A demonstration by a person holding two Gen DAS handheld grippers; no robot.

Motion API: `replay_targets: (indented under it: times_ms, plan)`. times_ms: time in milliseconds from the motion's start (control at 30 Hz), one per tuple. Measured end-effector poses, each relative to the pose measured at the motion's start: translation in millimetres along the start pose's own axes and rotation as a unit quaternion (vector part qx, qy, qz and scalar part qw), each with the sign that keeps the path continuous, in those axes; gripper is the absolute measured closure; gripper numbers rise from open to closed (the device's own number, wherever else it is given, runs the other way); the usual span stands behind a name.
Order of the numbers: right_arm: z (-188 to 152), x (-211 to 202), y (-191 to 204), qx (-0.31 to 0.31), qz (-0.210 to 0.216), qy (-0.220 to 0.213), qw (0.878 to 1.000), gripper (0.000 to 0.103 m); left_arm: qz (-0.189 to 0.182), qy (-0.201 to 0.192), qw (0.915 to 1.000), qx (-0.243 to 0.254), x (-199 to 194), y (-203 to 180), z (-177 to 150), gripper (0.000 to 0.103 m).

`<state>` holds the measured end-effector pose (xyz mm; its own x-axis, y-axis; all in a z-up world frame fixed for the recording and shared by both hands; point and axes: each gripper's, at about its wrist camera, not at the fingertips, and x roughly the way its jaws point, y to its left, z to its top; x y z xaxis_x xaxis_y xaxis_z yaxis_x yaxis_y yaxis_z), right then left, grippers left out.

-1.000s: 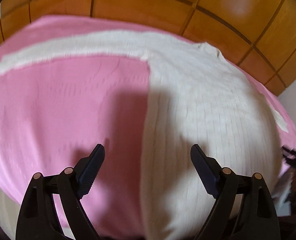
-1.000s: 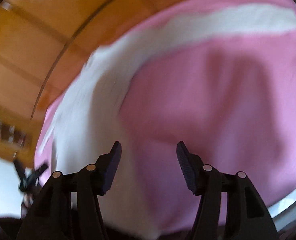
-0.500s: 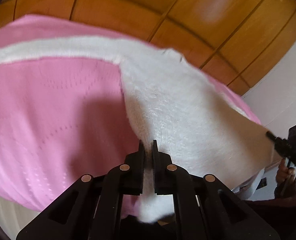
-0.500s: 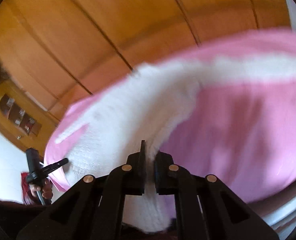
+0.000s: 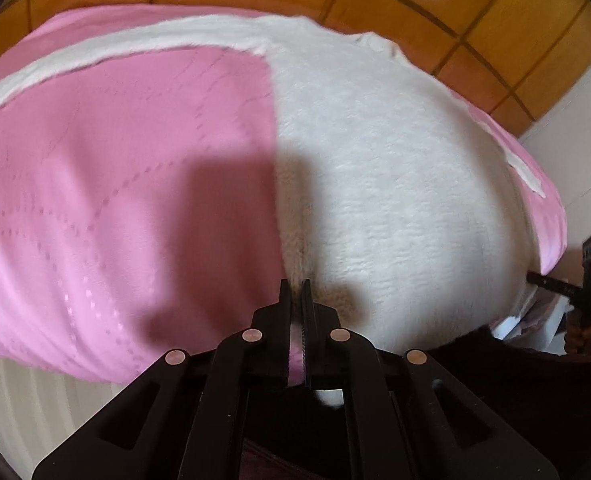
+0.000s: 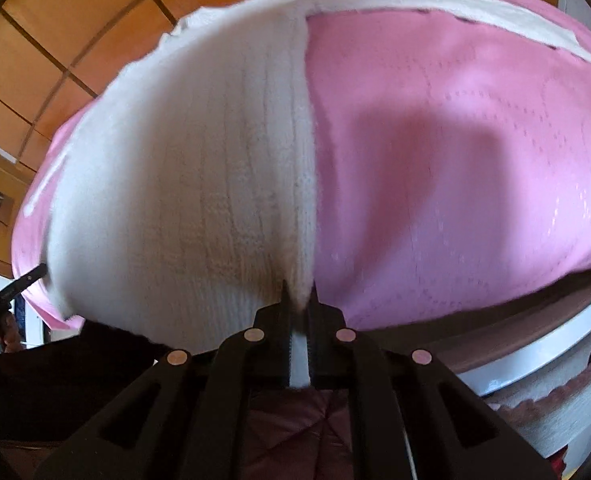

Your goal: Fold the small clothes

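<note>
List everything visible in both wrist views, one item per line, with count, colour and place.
white knit sweater: one, white, spread flat on the pink sheet, sleeves stretched out sideways, hem nearest the cameras.
pink sheet: one, pink with a dotted pattern, covering the surface under the sweater.
wooden panelling: orange-brown with dark seams, behind the sheet.
left claw: one, black, shut on the sweater's hem corner.
right claw: one, black, shut on the opposite hem corner.

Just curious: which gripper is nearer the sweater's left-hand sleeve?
Left. The left gripper pinches the hem of the sweater below that sleeve; the right gripper pinches the hem's opposite corner.
</note>
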<state>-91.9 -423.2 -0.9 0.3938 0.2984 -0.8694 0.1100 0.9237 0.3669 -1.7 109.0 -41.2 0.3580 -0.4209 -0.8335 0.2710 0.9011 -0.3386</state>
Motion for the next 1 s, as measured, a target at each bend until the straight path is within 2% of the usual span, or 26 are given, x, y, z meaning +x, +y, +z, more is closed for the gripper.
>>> replay_targets:
  times_ms: [67,100,133,167,233,367,433,467,567,600,767,800,900,933,1000]
  plan:
    - [12,-14,-4,0.013,0.006,-0.029,0.999,0.084,-0.002,-0.018,0.9998,0.002,-12,0,5,0.100]
    - [11,-22,-12,0.025,0.005,-0.041,0.999,0.070,-0.004,-0.024,0.9997,-0.001,-16,1,8,0.099]
    - [15,-21,-18,0.040,0.004,-0.054,0.998,0.061,-0.009,-0.032,0.9994,-0.007,-18,2,15,0.088]
    - [25,-24,-31,0.068,0.007,-0.072,0.995,0.061,-0.010,-0.045,0.9988,-0.017,-22,4,19,0.068]
    - [37,-24,-52,0.117,0.012,-0.097,0.988,0.060,0.003,-0.074,0.9966,-0.035,-26,5,27,0.050]
    - [74,-23,-111,0.229,0.000,-0.155,0.961,0.061,0.018,-0.090,0.9947,-0.045,-12,-7,43,0.049]
    - [94,-21,-152,0.305,0.004,-0.183,0.934,0.061,0.024,-0.087,0.9946,-0.051,-1,-15,51,0.049]
    - [99,-21,-161,0.321,0.000,-0.191,0.928,0.061,0.025,-0.086,0.9945,-0.055,4,-18,53,0.046]
    - [126,-19,-207,0.388,0.000,-0.220,0.895,0.061,0.026,-0.081,0.9947,-0.057,17,-30,63,0.043]
    - [132,-18,-216,0.397,0.001,-0.224,0.890,0.061,0.028,-0.077,0.9954,-0.050,22,-36,65,0.043]
    - [175,-9,-246,0.418,-0.028,-0.238,0.876,0.063,0.036,-0.055,0.9974,-0.030,42,-49,76,0.043]
    - [185,-8,-251,0.418,-0.042,-0.237,0.876,0.067,0.038,-0.051,0.9975,-0.029,45,-50,76,0.043]
    - [209,-5,-251,0.399,-0.087,-0.221,0.886,0.095,0.045,-0.043,0.9977,-0.028,52,-55,79,0.043]
    - [212,-10,-256,0.384,-0.108,-0.216,0.891,0.096,0.051,-0.039,0.9976,-0.025,56,-56,81,0.043]
    - [224,-15,-258,0.341,-0.184,-0.214,0.897,0.098,0.062,-0.034,0.9972,-0.022,61,-56,83,0.043]
